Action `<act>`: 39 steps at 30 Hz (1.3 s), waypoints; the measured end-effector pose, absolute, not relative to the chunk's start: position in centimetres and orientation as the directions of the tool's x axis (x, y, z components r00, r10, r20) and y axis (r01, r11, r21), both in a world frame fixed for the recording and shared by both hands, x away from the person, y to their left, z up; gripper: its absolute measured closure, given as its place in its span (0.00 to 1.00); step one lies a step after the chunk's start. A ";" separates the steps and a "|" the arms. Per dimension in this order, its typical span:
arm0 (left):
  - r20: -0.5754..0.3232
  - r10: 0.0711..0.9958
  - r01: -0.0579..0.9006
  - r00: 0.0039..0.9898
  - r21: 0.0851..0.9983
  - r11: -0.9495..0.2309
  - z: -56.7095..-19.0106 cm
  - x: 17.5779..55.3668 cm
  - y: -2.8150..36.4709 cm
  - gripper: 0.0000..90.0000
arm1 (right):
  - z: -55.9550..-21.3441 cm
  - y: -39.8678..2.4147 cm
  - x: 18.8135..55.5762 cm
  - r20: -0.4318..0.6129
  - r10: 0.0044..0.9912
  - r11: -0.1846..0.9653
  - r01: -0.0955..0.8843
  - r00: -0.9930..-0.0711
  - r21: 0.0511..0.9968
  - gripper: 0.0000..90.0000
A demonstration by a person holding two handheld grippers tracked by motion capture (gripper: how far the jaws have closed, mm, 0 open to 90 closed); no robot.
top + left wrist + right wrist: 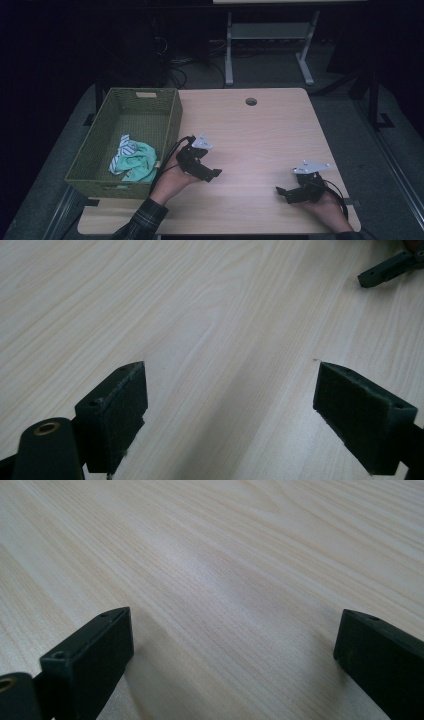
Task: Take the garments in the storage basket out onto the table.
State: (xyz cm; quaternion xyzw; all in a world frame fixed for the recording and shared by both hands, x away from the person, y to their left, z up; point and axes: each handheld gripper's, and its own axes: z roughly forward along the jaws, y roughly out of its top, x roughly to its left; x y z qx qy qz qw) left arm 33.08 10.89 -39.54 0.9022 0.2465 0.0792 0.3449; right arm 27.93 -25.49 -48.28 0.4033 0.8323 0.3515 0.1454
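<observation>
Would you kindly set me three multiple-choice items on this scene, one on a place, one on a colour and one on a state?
1. Where do the crumpled clothes lie?
A. In the green woven basket
B. On the bare wooden table
C. On the floor

2. What colour is the largest garment in the pile?
A. Red
B. Teal green
C. Black

3. How do the jaws of the left gripper stand?
A. Shut on a cloth
B. Shut on nothing
C. Open, with nothing between them

Answers:
1. A, since the high view shows the pile within the basket's walls, near its front corner.
2. B, since a teal green cloth makes up most of the heap, beside a striped white piece.
3. C, since the left gripper view shows bare table between two jaws set wide apart.
</observation>
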 end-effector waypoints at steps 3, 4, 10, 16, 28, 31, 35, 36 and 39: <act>-0.023 0.496 0.386 0.868 0.661 -0.644 -39.2 33.1 10.9 0.15 | -48.3 -25.5 27.9 0.041 0.774 0.428 0.569 -0.632 0.702 0.02; -0.022 0.496 0.383 0.868 0.664 -0.642 -39.1 33.1 10.9 0.15 | -48.3 -25.5 27.9 0.041 0.773 0.428 0.569 -0.633 0.703 0.02; -0.027 0.507 0.391 0.862 0.673 -0.628 -38.3 33.3 11.5 0.16 | -48.3 -25.5 27.9 0.041 0.773 0.428 0.569 -0.633 0.702 0.02; -0.031 0.509 0.396 0.860 0.671 -0.627 -38.0 33.5 11.9 0.16 | -48.3 -25.4 27.9 0.044 0.776 0.423 0.572 -0.629 0.703 0.02; -0.027 0.509 0.391 0.861 0.674 -0.626 -36.6 34.0 12.6 0.16 | -48.3 -25.4 28.0 0.040 0.780 0.422 0.572 -0.625 0.703 0.02; -0.022 0.512 0.390 0.859 0.676 -0.626 -36.2 34.1 13.0 0.16 | -48.3 -25.5 28.0 0.040 0.779 0.423 0.572 -0.626 0.703 0.02; -0.028 0.518 0.397 0.855 0.676 -0.620 -36.0 34.3 13.7 0.16 | -48.3 -25.5 28.0 0.036 0.778 0.425 0.567 -0.627 0.705 0.02; -0.028 0.518 0.397 0.855 0.678 -0.619 -35.9 34.3 13.9 0.16 | -48.3 -25.5 28.0 0.035 0.777 0.426 0.566 -0.628 0.706 0.02; -0.027 0.521 0.395 0.853 0.685 -0.612 -35.4 34.4 14.5 0.16 | -48.3 -25.5 28.0 0.036 0.778 0.425 0.568 -0.627 0.705 0.02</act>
